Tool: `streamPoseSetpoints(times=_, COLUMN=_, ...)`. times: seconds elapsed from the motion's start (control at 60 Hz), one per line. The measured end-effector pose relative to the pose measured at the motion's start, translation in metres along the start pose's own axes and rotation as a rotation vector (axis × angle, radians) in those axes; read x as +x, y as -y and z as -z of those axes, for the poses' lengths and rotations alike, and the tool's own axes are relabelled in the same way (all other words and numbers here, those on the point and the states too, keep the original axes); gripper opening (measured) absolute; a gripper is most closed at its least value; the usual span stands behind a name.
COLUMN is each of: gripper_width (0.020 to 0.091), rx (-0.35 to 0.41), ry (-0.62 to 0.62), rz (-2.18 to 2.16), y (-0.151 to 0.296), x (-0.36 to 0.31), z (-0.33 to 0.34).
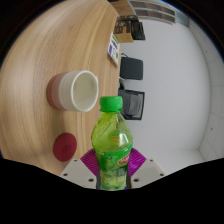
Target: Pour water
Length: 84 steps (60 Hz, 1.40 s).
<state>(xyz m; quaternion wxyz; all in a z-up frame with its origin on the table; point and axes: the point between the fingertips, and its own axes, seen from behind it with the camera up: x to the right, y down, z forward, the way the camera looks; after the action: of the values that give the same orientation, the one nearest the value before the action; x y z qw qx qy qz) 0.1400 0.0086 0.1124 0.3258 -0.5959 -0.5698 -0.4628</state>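
One green bottle [112, 142] is sitting upright between the pink pads of the hand-held gripper [113, 172], which is closing on its lower body and appears to be gripping it. Thin plastic will likely flex and slip, so mid-body holding seems wisest. Beyond, a white cup [75, 90] and red cap [65, 146] are resting on the wooden counter [55, 45].

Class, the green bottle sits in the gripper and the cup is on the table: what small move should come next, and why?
Probably carry the green bottle forward over the cup. The bottle stands upright between the fingers, its neck open, with a red cap lying on the wooden table; the cup lies beyond, so tilting now would miss it.
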Motion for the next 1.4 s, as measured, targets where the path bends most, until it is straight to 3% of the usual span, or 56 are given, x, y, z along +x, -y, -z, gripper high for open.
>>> streamPoseSetpoints(times=0.217, gripper_width=0.0336, rx=-0.023, ry=-0.102, rz=0.364, y=0.018, x=0.025, z=-0.016)
streamPoseSetpoints(times=0.433, gripper_width=0.0338, rx=-0.029, ry=-0.066, rz=0.32, y=0.02, x=0.022, z=-0.013)
streamPoseSetpoints(times=0.567, gripper_width=0.0341, rx=0.007, ry=-0.008, rz=-0.001, y=0.017, x=0.018, z=0.003)
streamPoseSetpoints(times=1.0, gripper_width=0.0359, rx=0.246, ry=0.196, rz=-1.374, y=-0.002, x=0.018, z=0.01)
streamPoseSetpoints(times=1.4, gripper_width=0.0363, rx=0.337, ry=0.197, rz=-1.652, y=0.001, x=-0.029, z=-0.034)
